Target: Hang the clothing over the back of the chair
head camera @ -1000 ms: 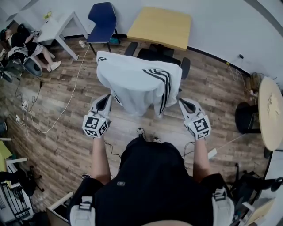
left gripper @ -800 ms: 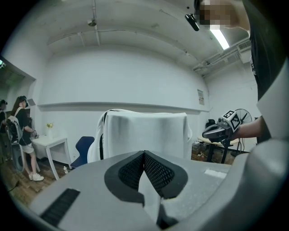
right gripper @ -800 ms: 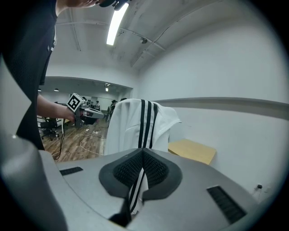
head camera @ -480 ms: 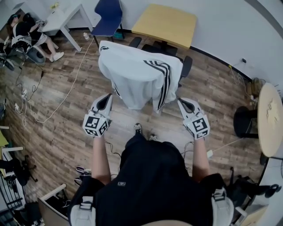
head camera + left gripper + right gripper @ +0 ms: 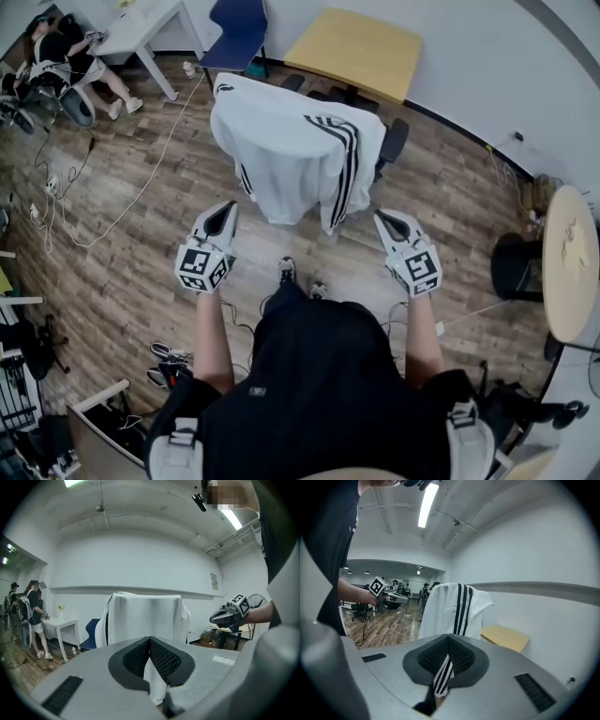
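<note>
Brown wood-plank floor [image 5: 131,253] runs right across the room, plain white walls [image 5: 487,47] behind it. Along the wall stand a yellow square-topped table [image 5: 361,52], a blue plastic chair [image 5: 239,23] beside it, then a white rectangular table [image 5: 141,23]. A pale round table [image 5: 567,253] sits at the right edge, a thin white cable [image 5: 150,178] snakes over the boards, and a long fluorescent ceiling tube [image 5: 427,506] glows overhead.

The garment [image 5: 295,159] hangs over the back of the office chair [image 5: 392,141] in the middle of the floor [image 5: 122,272]. A square desk [image 5: 361,52] stands just behind it at the far wall, with a second chair [image 5: 239,28] and a small desk [image 5: 141,23] further left towards the floor's far left corner. The left gripper [image 5: 223,208] and right gripper [image 5: 386,217] sit on the chair's near side, clear of it, one off each lower corner of the garment, and a round desk [image 5: 567,262] stands well apart at the floor's right edge.
</note>
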The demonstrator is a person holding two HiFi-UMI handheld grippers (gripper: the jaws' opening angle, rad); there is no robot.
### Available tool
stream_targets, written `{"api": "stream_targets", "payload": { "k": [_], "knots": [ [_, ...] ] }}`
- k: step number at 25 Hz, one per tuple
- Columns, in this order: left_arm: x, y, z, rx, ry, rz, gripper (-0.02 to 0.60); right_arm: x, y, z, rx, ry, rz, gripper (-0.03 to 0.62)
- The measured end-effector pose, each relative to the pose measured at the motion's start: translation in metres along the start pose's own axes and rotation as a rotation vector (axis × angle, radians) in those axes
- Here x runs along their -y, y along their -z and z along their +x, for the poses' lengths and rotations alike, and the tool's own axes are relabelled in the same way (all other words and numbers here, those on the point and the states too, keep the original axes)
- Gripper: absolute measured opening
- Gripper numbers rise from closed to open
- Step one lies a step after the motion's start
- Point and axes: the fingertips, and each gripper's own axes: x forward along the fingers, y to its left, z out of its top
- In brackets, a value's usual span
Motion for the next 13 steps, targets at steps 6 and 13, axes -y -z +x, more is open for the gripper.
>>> {"api": "stream_targets", "payload": {
  "k": [6, 13],
  "knots": [
    [0.012, 0.006, -0.014, -0.006, -0.023, 0.001, 0.0, -0.004, 0.009, -0.008, 0.011, -0.014, 0.005, -0.005],
    [0.018, 0.008, -0.031, -0.02, -0.047, 0.003, 0.001, -0.011, 0.013, -0.013, 0.025, -0.03, 0.013, -0.005]
  ]
}}
